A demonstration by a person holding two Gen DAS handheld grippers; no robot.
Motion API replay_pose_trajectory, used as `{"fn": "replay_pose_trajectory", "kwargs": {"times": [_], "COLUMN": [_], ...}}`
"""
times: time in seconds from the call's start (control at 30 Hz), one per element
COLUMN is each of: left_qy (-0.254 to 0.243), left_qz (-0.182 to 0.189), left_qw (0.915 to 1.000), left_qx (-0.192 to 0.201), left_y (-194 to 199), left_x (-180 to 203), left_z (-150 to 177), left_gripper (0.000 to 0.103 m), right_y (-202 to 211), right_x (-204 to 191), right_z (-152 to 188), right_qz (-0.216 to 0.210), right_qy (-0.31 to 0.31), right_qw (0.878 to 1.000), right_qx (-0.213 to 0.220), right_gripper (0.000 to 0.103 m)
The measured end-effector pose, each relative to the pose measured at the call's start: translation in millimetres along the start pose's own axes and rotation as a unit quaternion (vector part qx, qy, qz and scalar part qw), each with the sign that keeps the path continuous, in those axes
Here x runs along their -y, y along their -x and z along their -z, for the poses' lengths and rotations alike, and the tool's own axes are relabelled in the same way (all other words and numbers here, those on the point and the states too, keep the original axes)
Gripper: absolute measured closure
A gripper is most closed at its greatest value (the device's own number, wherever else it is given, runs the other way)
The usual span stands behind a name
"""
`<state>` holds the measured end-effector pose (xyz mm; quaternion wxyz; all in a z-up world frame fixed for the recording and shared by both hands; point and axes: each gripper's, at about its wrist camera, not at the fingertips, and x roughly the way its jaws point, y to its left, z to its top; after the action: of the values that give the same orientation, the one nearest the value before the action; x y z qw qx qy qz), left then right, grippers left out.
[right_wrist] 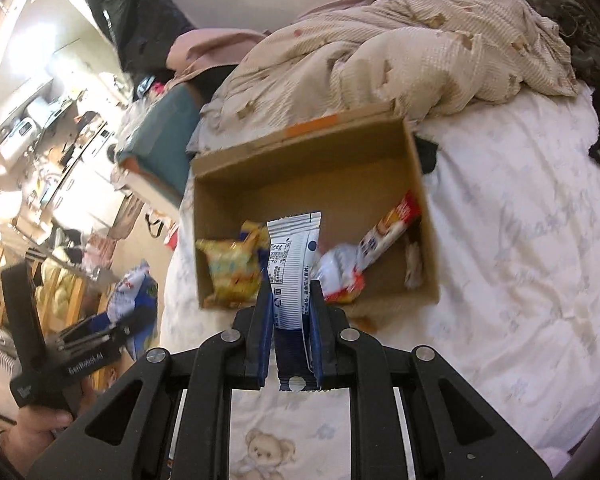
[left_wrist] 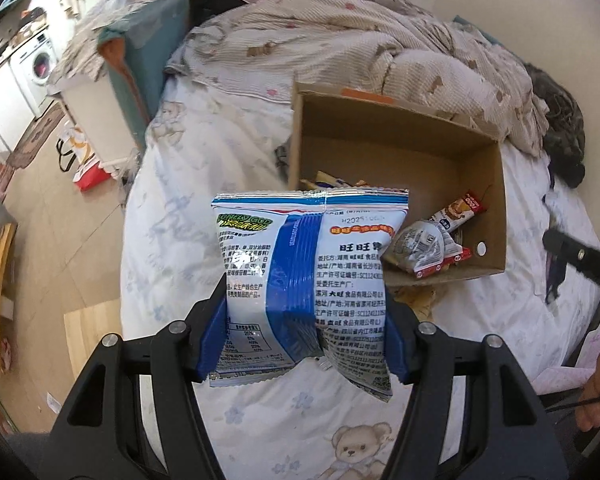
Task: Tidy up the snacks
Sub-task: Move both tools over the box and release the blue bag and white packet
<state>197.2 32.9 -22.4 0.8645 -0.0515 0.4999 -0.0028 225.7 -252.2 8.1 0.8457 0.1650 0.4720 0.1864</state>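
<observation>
My left gripper is shut on a blue and white snack bag, held upright above the bed in front of the cardboard box. My right gripper is shut on a narrow white and blue snack packet, held at the near edge of the same box. In the box lie a yellow snack bag, a red and white packet and a long red bar packet. The left gripper with its bag also shows in the right wrist view, left of the box.
The box sits on a white bear-print bed sheet. A crumpled beige duvet lies behind the box. A dark garment lies at the bed's far right. The bed edge drops to a wooden floor on the left.
</observation>
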Motion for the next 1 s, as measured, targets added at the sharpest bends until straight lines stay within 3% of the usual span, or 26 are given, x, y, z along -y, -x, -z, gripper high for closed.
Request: {"fn": "replay_pose_trajectory", "kwargs": {"times": [0.17, 0.3, 0.43, 0.6, 0.8, 1.0], "left_qy": [-0.038, -0.032, -0.073, -0.054, -0.065, -0.042], "left_qz": [-0.015, -0.013, -0.028, -0.006, -0.003, 0.007], "left_qw": [0.9989, 0.9986, 0.9966, 0.9971, 0.9978, 0.9991], "left_qx": [-0.021, -0.041, -0.025, -0.054, -0.01, -0.009], "left_y": [-35.1, -63.0, -82.0, -113.1, -113.5, -115.4], "left_x": [28.6, 39.3, 58.5, 64.4, 74.9, 69.0], "left_z": [-18.0, -28.9, -39.2, -53.2, -67.4, -74.2], "left_gripper": [0.042, 0.042, 0.042, 0.042, 0.042, 0.042], "right_y": [-17.8, -35.0, -47.0, -67.0, -97.8, -112.8], "right_x": [8.3, 17.4, 23.1, 30.5, 40.4, 46.5], "right_z": [-17.0, -22.5, -31.7, -41.9, -45.2, -42.7], "right_qz": [0.01, 0.017, 0.027, 0.034, 0.045, 0.04], "right_qy": [-0.004, -0.007, -0.003, -0.01, -0.02, -0.033], "right_qw": [1.0, 1.0, 0.999, 0.999, 0.997, 0.997], "right_qx": [-0.005, -0.017, -0.021, -0.033, -0.056, -0.064], "right_gripper": [0.086, 0.086, 0.086, 0.086, 0.086, 0.086]}}
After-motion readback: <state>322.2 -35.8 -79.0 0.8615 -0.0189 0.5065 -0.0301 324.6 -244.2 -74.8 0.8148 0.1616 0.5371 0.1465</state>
